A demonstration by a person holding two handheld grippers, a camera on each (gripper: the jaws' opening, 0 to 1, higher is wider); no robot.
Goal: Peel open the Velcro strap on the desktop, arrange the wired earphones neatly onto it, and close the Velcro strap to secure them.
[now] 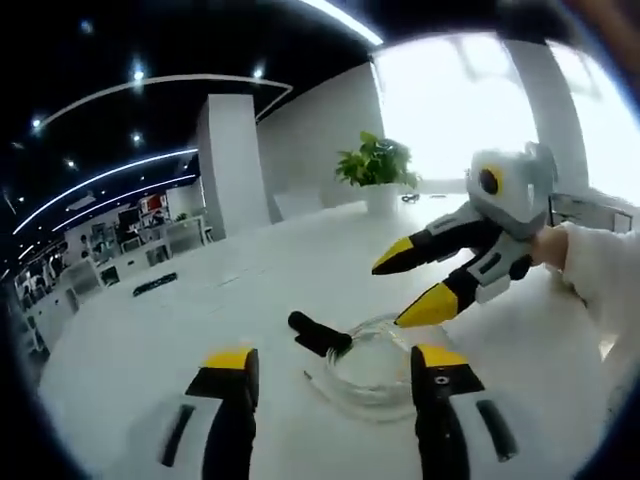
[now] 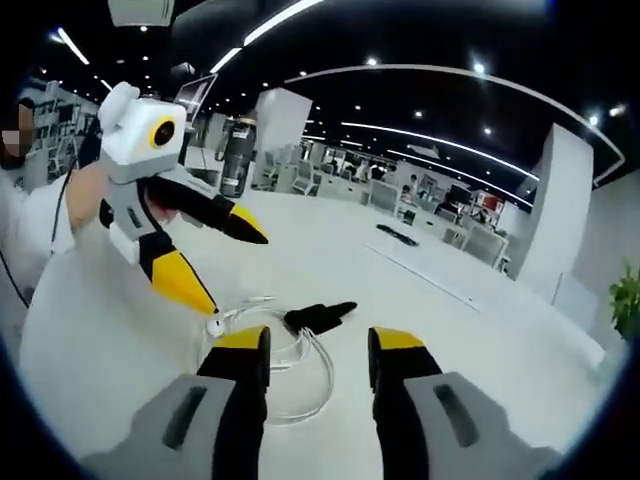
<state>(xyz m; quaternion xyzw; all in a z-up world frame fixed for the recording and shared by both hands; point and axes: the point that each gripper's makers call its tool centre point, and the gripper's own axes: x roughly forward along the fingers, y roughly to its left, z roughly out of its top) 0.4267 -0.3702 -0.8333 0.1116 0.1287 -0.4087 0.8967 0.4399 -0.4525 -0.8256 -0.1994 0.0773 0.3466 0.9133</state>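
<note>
Both jaws wide apart! The left hand-held gripper (image 1: 335, 365) and right hand-held gripper (image 2: 318, 345) hover empty over the white tabletop (image 1: 150, 340), where coiled wired earphones (image 1: 375, 365) lie touching the black Velcro strap (image 1: 320, 335).

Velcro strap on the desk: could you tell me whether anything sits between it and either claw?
Nothing visible does. The black Velcro strap lies on bare white desktop beside the coiled earphones, ahead of both open claws, left claw and right claw.
</note>
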